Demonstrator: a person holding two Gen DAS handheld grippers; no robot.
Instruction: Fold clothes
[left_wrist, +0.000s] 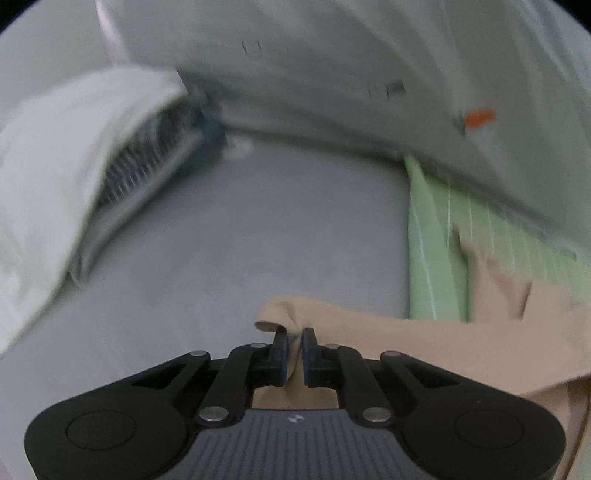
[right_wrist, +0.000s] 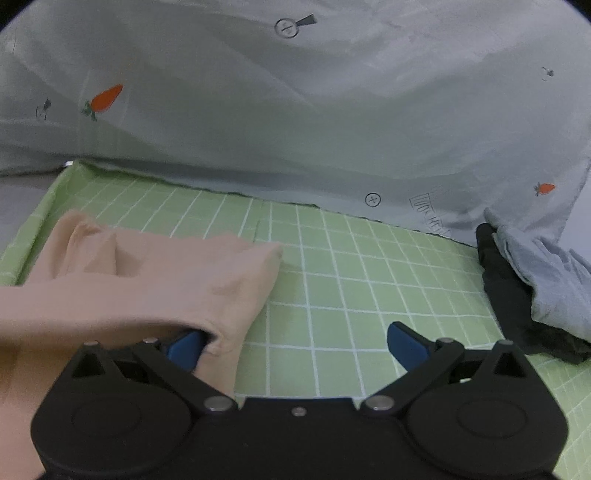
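A beige garment (left_wrist: 424, 347) lies partly on the grey bed sheet (left_wrist: 240, 240) and partly on a green checked mat (left_wrist: 432, 258). My left gripper (left_wrist: 294, 341) is shut on a bunched edge of the beige garment, holding it just above the sheet. In the right wrist view the beige garment (right_wrist: 155, 280) lies folded on the green checked mat (right_wrist: 351, 273). My right gripper (right_wrist: 295, 341) is open; its left finger (right_wrist: 184, 349) sits under the garment's near edge and its right finger (right_wrist: 406, 345) is over bare mat.
A pale carrot-print quilt (right_wrist: 295, 110) rises behind the mat and also shows in the left wrist view (left_wrist: 369, 74). A white pillow (left_wrist: 62, 166) and a striped cloth (left_wrist: 147, 162) lie at left. Grey cloth (right_wrist: 546, 280) over black cloth (right_wrist: 517, 306) lies at right.
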